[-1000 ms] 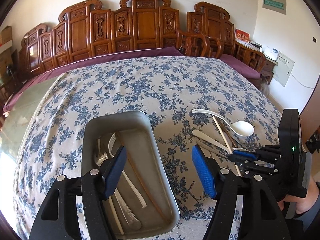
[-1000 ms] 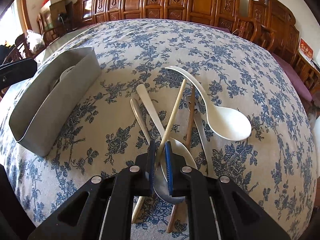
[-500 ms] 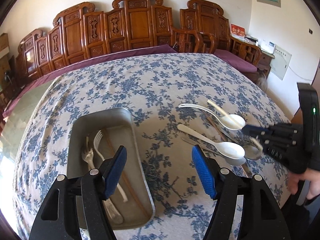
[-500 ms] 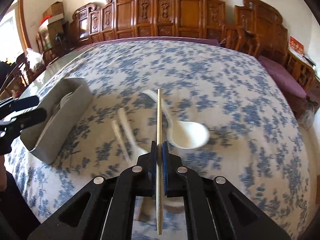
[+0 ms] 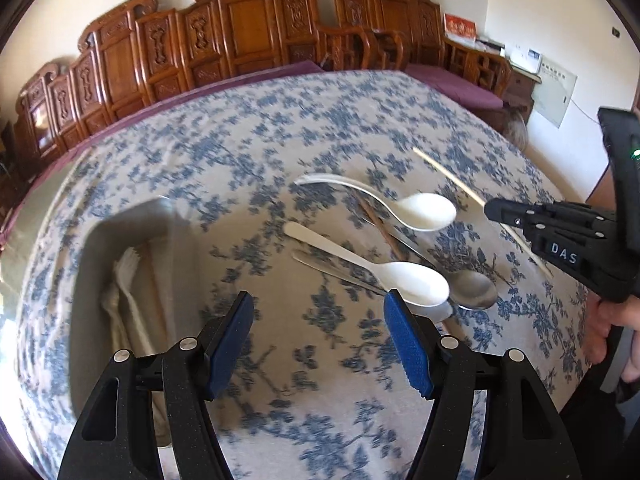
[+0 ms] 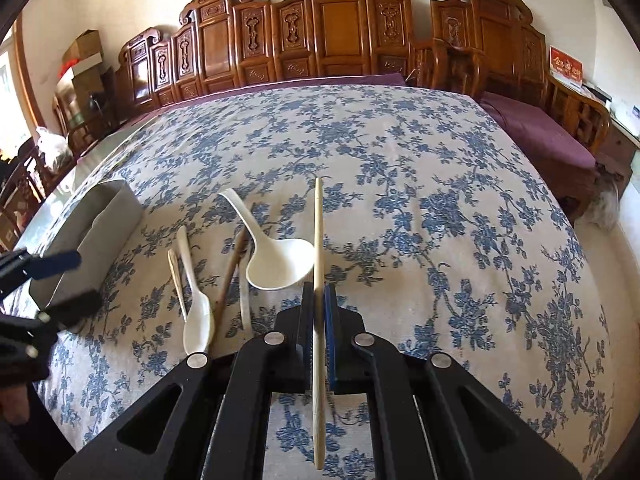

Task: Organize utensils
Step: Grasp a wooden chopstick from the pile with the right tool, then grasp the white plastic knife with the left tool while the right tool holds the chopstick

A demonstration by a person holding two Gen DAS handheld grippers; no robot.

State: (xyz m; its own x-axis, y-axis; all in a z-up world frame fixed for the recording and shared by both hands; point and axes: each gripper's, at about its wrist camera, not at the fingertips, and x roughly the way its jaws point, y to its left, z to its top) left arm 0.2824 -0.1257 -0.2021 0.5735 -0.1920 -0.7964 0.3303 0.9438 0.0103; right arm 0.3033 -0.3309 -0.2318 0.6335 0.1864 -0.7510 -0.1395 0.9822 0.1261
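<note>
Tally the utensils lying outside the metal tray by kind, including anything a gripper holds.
White spoons: 2
Metal spoons: 2
Chopsticks: 2, dark chopstick on the cloth, pale chopstick in the right gripper
Total: 6

White letters "DAS" stand on the black body of the right gripper (image 5: 500,213) — nothing else is legible (the wall signs blur).

Surface: I see a table under blue-floral tablecloth (image 6: 440,208).
On it: grey tray (image 6: 100,236), white spoons (image 5: 404,276), metal spoons (image 5: 472,288), brown chopstick (image 6: 230,272).
</note>
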